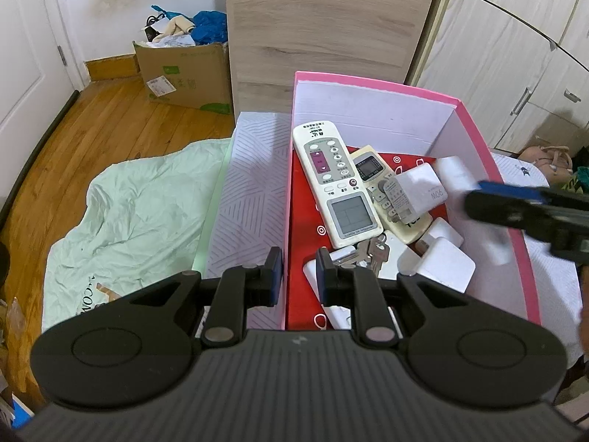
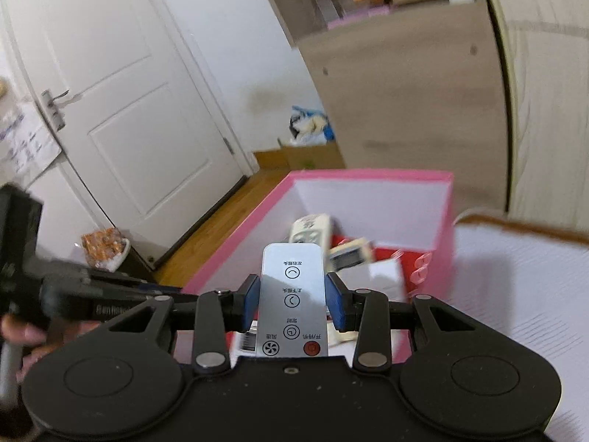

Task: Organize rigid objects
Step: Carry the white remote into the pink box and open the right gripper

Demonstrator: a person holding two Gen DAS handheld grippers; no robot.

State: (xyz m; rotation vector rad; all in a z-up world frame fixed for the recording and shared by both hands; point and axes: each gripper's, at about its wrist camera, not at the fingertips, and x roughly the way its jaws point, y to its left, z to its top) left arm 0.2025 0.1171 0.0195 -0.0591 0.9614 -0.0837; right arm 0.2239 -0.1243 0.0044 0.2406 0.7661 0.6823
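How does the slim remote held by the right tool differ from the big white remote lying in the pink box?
The slim remote is gripped in the air by the right tool; the big white remote lies inside the pink box. The slim remote has few buttons and no screen; the big white remote has many, plus a screen.

Left wrist view: bright, even, diffuse indoor light; soft shadows only. Sharp centre; strong fisheye bending of the white wardrobe doors (image 1: 515, 55) at the edge. The black right gripper (image 1: 530, 210) entering there is motion-blurred.
Right wrist view: dimmer, smeared throughout; pink cardboard box (image 2: 368, 176) soft, silver flat remote (image 2: 292, 294) sharp.
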